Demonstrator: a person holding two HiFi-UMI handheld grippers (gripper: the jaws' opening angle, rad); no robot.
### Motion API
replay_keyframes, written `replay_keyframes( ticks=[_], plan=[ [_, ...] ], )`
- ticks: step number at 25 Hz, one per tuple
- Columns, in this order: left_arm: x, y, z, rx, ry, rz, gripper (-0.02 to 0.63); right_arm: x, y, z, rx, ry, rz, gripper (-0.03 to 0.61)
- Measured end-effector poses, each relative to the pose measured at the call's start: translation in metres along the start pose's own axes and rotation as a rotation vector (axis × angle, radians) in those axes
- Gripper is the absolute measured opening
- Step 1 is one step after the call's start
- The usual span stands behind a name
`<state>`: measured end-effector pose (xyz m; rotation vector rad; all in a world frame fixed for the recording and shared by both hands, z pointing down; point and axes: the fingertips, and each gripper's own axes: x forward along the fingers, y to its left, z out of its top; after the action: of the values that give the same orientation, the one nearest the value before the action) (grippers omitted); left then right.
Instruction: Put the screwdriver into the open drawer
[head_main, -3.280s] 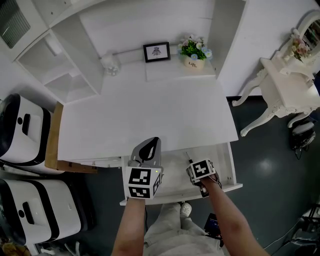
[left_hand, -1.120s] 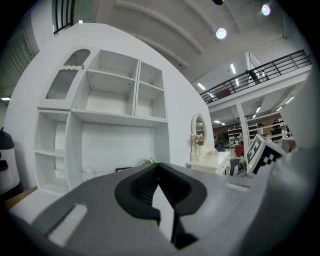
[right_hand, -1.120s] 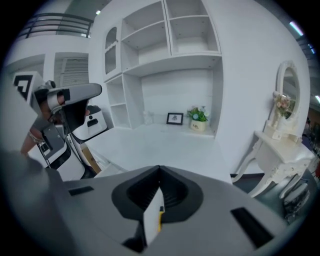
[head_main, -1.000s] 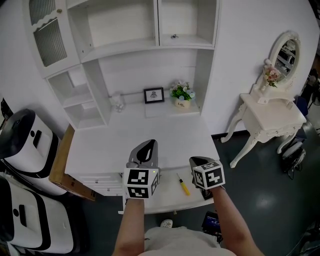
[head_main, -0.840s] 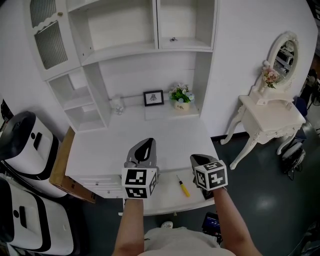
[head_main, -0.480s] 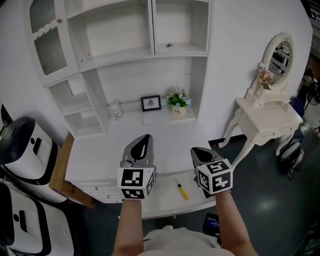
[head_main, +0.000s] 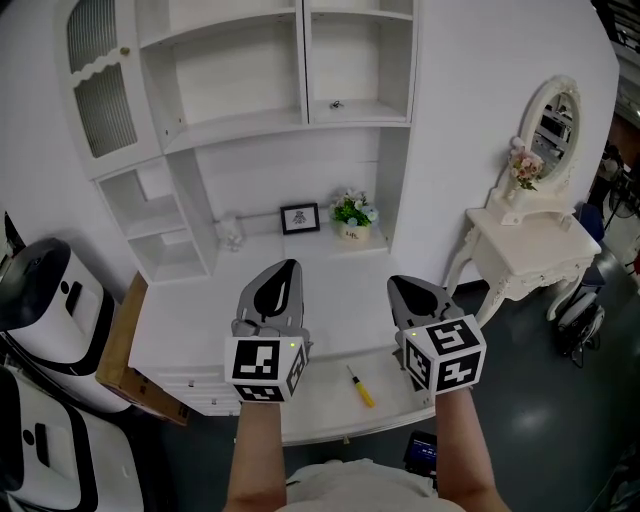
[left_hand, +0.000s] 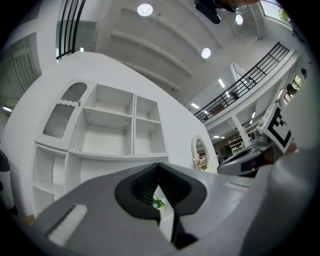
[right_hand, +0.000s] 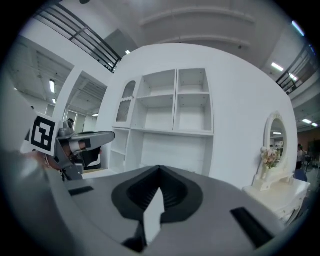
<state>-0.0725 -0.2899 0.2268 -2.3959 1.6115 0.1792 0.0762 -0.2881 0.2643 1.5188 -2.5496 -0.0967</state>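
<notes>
- Left hand-held gripper (head_main: 283, 272) and right hand-held gripper (head_main: 400, 287), each with jaws pressed together on nothing, hover mid-frame over the white desk (head_main: 345, 298).
- The yellow-handled screwdriver (head_main: 358, 387) lies in the open drawer (head_main: 322, 397), lower centre.

A small screwdriver (head_main: 357, 385) with a yellow handle lies flat in the open white drawer (head_main: 315, 405), right of its middle, its dark shaft pointing toward 11 o'clock.

Bare desktop (head_main: 335, 290) lies open between the drawer (head_main: 320, 405) and the picture frame (head_main: 299, 217) and flower pot (head_main: 352, 216) behind.
</notes>
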Motion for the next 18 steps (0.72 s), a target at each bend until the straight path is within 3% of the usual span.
replay_keyframes(
  ticks=[10, 18],
  plan=[
    [-0.007, -0.009, 0.043, 0.053, -0.087, -0.019, 0.01, -0.031, -0.007, 0.05, -0.021, -0.127, -0.042, 0.008],
    [-0.013, -0.002, 0.061, 0.052, -0.117, 0.0, 0.01, -0.044, -0.011, 0.069, -0.065, -0.18, -0.076, 0.008]
  ],
)
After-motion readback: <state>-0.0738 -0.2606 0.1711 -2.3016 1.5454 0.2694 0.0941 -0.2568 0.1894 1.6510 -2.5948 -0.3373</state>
